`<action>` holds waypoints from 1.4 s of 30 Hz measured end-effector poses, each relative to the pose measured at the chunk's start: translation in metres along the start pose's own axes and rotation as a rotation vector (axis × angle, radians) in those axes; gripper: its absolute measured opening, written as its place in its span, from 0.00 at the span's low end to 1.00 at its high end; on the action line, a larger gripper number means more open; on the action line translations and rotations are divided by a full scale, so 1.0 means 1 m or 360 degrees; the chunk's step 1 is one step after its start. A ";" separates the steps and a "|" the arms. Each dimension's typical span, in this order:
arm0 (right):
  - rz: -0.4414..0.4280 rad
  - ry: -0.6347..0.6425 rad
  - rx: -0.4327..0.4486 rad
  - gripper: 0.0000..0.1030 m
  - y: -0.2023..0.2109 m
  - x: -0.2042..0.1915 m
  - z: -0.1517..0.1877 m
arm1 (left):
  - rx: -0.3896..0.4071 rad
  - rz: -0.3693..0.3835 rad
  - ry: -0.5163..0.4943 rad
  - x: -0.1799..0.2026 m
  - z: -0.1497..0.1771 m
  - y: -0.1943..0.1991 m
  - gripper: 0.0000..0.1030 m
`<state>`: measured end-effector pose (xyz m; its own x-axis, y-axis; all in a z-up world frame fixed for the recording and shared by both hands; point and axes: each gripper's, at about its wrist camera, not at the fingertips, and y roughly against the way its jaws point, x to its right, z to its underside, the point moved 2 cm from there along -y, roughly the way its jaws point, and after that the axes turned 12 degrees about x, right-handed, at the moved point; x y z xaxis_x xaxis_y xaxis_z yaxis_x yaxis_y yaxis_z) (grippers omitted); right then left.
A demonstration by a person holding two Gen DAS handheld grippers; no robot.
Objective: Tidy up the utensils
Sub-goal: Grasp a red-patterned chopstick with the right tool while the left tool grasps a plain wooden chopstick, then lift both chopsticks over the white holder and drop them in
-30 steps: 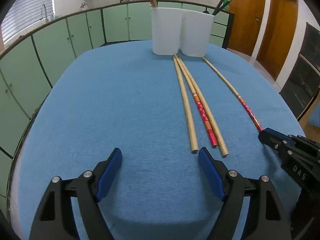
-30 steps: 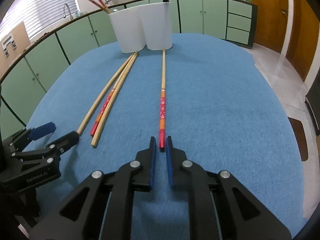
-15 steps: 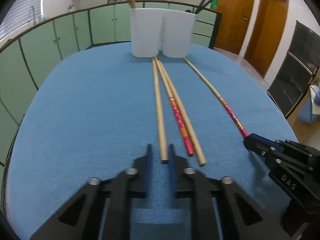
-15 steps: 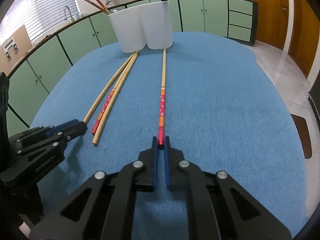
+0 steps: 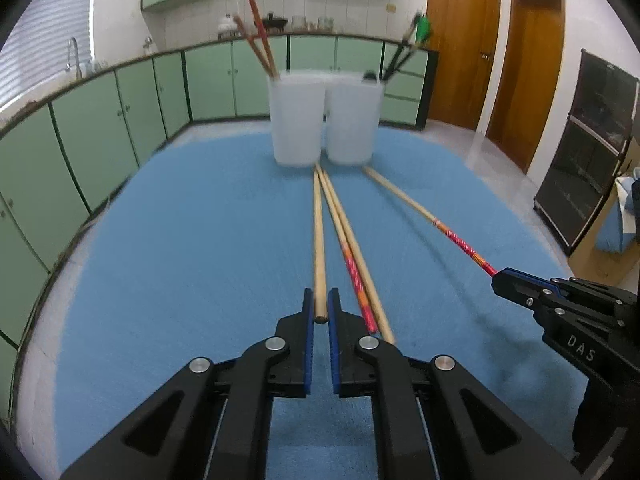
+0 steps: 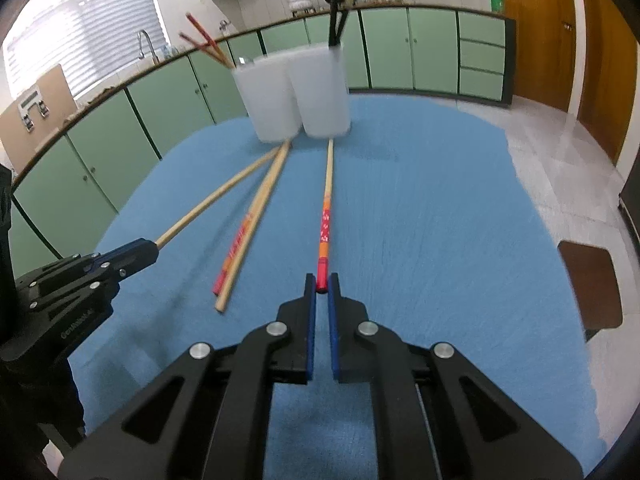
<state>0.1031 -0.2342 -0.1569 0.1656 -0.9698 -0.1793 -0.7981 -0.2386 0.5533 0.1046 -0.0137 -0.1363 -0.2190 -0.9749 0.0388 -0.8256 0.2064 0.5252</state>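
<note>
Newly raised slender round chopsticks [image 5: 319,240]

Left claw [image 5: 321,307] has closed on (and raised) plain chopstick [image 5: 318,240].

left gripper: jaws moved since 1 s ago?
Yes. The left gripper went from wide open to shut on the plain wooden chopstick, its near end between the jaws; the white holders stand beyond on the blue table.

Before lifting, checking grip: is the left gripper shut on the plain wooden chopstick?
Shut on it: the left gripper has both blue pads pressed against the plain chopstick end.
</note>
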 end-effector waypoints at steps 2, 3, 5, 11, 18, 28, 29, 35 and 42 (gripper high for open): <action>-0.0004 0.0022 0.0052 0.05 0.010 -0.004 -0.013 | 0.0043 0.0010 0.0008 -0.002 -0.010 0.009 0.07; -0.0006 0.0038 0.0081 0.05 0.015 -0.005 -0.020 | 0.0073 0.0015 0.0014 -0.003 -0.018 0.014 0.07; -0.0013 0.0060 0.0124 0.05 0.023 -0.008 -0.032 | 0.0118 0.0026 0.0027 -0.004 -0.029 0.021 0.07; -0.0062 0.0078 0.0224 0.05 0.043 -0.013 -0.071 | 0.0257 0.0052 0.0010 -0.006 -0.070 0.038 0.07; -0.0116 0.0076 0.0321 0.05 0.058 -0.012 -0.119 | 0.0392 0.0087 -0.0011 -0.004 -0.110 0.052 0.07; -0.0176 0.0243 0.0333 0.05 0.058 -0.032 -0.182 | 0.0460 0.0173 -0.0074 0.003 -0.154 0.051 0.06; -0.0175 0.0259 0.0342 0.05 0.057 -0.035 -0.187 | 0.0471 0.0183 -0.0080 0.004 -0.159 0.051 0.06; -0.0204 0.0286 0.0429 0.05 0.060 -0.041 -0.232 | 0.0558 0.0198 -0.0108 0.005 -0.195 0.051 0.06; -0.0185 0.0263 0.0591 0.05 0.055 -0.037 -0.301 | 0.0788 0.0167 -0.0100 0.002 -0.263 0.049 0.06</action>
<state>0.2279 -0.2265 0.1252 0.3336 -0.9398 -0.0736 -0.9181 -0.3417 0.2008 0.2002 -0.0276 0.1133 -0.3323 -0.9431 0.0102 -0.9416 0.3323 0.0550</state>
